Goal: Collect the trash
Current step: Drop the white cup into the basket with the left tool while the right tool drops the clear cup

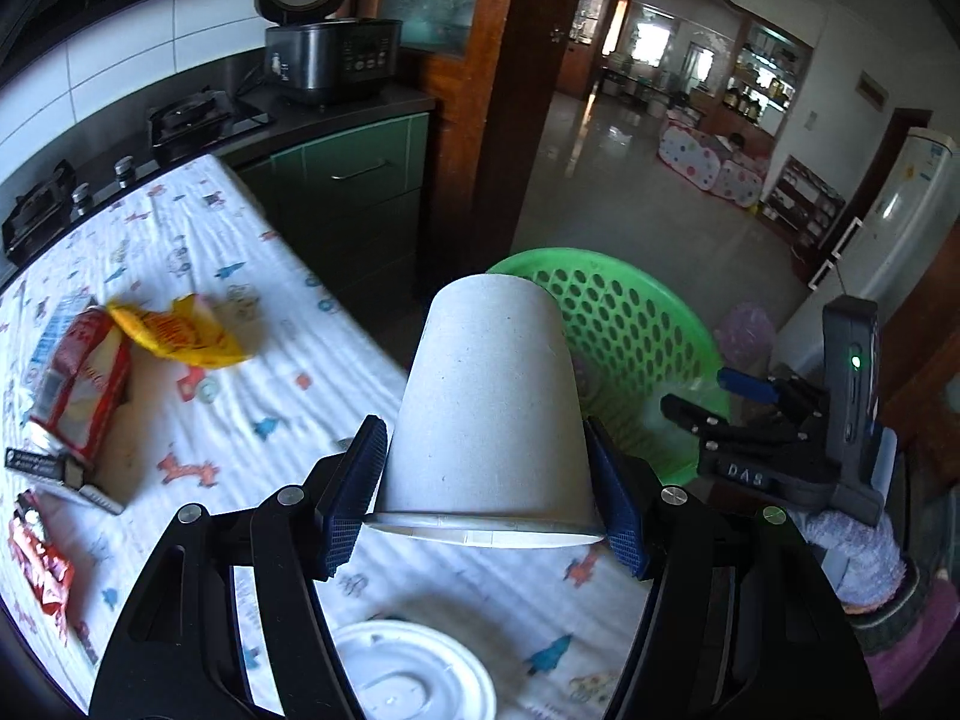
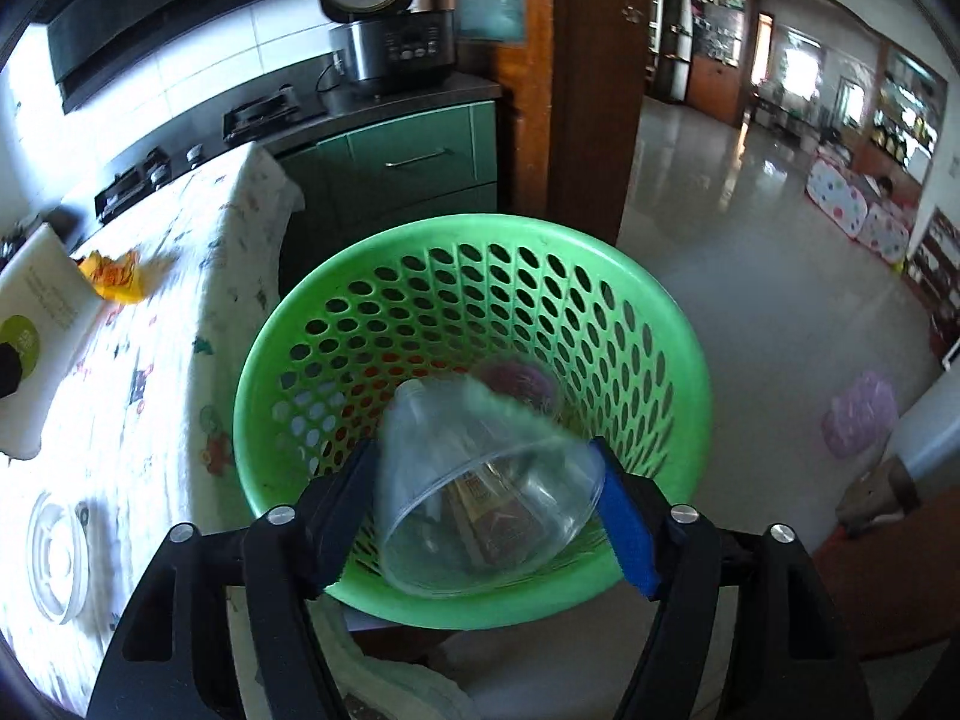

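The paper cup point(image 1: 489, 408) is plain grey-white and upside down, its rolled rim toward the camera; the left claw point(image 1: 489, 480) pinches it on both sides above the surface point(image 1: 198, 276) with the printed cloth. The clear plastic cup point(image 2: 486, 480) is transparent and tilted; the right claw point(image 2: 489, 504) pinches it over the green basket point(image 2: 672, 312).

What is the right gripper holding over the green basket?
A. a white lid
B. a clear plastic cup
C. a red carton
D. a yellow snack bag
B: the right gripper has its fingers on both sides of a clear plastic cup, tilted above the open green basket.
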`<state>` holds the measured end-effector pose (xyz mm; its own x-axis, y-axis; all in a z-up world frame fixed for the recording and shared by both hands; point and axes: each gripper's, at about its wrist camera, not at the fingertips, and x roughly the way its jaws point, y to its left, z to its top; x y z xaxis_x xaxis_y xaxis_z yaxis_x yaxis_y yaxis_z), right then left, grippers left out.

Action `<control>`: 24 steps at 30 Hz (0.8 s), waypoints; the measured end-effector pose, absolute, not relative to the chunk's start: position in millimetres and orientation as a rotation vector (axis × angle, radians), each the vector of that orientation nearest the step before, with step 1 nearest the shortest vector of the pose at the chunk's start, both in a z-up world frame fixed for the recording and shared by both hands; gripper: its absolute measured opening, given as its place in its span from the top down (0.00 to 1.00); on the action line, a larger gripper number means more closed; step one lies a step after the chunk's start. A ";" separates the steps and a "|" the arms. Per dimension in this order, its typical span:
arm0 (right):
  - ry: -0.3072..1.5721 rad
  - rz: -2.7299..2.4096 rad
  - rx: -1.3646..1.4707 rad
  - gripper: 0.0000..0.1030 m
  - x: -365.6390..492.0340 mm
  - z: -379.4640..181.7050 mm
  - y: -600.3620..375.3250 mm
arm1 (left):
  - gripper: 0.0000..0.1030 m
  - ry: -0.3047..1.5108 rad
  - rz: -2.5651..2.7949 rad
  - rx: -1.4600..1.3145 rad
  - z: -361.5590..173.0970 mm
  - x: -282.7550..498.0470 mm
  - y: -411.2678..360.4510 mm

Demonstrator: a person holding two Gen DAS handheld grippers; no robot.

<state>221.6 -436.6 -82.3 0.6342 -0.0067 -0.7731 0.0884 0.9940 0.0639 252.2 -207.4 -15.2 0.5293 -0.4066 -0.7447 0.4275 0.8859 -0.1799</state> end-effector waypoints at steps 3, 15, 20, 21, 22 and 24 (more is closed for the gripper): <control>0.863 -0.059 0.099 0.25 215.2 -77.3 -440.3 | 0.37 0.885 -0.521 0.022 -18.4 261.2 -224.9; 0.777 -0.057 0.070 0.23 166.2 -49.9 -441.7 | 0.33 0.920 -0.557 0.014 -39.6 285.6 -285.0; 0.772 -0.043 0.078 0.23 154.5 -47.4 -440.0 | 0.30 0.943 -0.593 -0.034 -44.0 286.3 -285.8; 0.772 -0.041 0.075 0.23 152.7 -47.4 -438.5 | 0.28 0.946 -0.598 -0.042 -43.9 285.0 -283.9; 0.773 -0.037 0.076 0.23 151.0 -47.1 -436.9 | 0.27 0.948 -0.603 -0.048 -43.6 283.2 -280.6; 0.776 -0.025 0.082 0.23 149.0 -46.4 -433.4 | 0.27 0.937 -0.599 -0.045 -40.5 278.1 -272.7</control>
<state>149.0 -433.4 -46.4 0.7133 0.0075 -0.7008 0.0527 0.9965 0.0643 278.1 -272.7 -40.5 0.4433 -0.5013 -0.7431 0.4636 0.8377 -0.2885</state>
